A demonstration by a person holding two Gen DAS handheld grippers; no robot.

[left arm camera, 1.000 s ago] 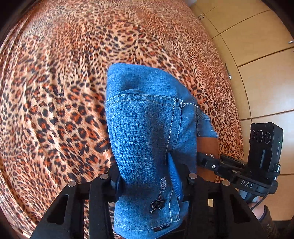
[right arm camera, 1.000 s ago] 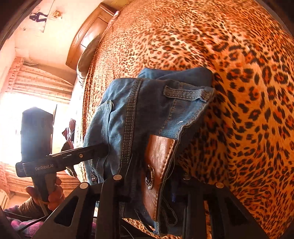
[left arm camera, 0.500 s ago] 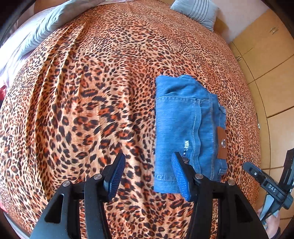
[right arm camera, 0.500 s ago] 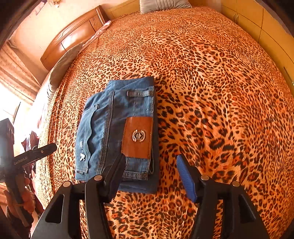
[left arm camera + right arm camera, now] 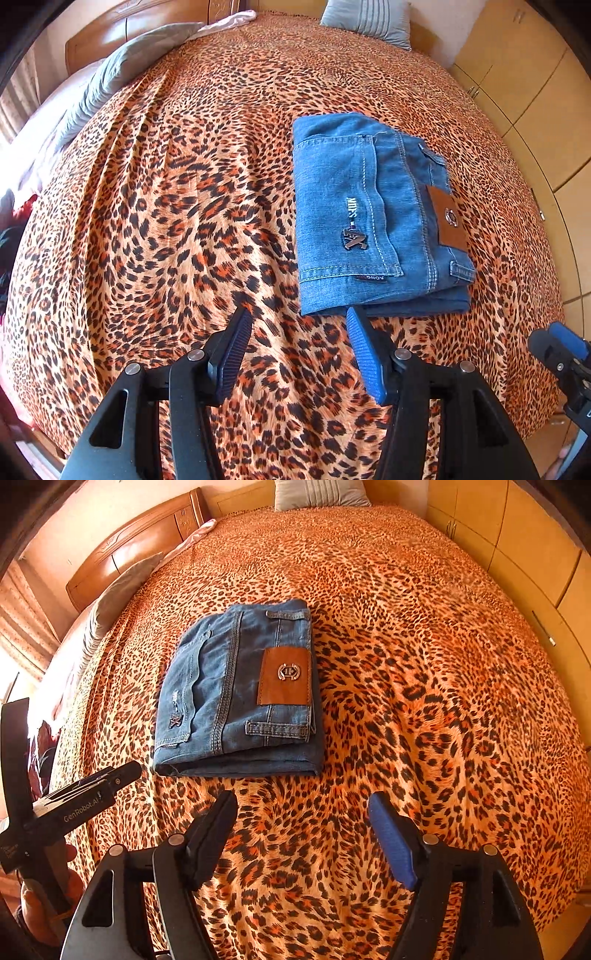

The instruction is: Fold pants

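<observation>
The blue jeans (image 5: 369, 218) lie folded into a compact rectangle on the leopard-print bedspread (image 5: 166, 221), back pocket and brown leather patch facing up. They also show in the right wrist view (image 5: 236, 694), left of centre. My left gripper (image 5: 299, 332) is open and empty, just short of the jeans' near edge. My right gripper (image 5: 303, 812) is open and empty, a little nearer than the jeans and to their right. The right gripper also shows at the lower right of the left wrist view (image 5: 561, 350), and the left gripper at the left of the right wrist view (image 5: 122, 773).
Grey pillows (image 5: 369, 18) and a wooden headboard (image 5: 140, 546) lie at the far end of the bed. Yellow wardrobe doors (image 5: 535, 535) line the right side. Bedding and a bright window are on the left (image 5: 22, 129).
Both grippers let go of the jeans and opened, then drew back and up. The folded jeans now lie flat on the bed, farther from both cameras.
</observation>
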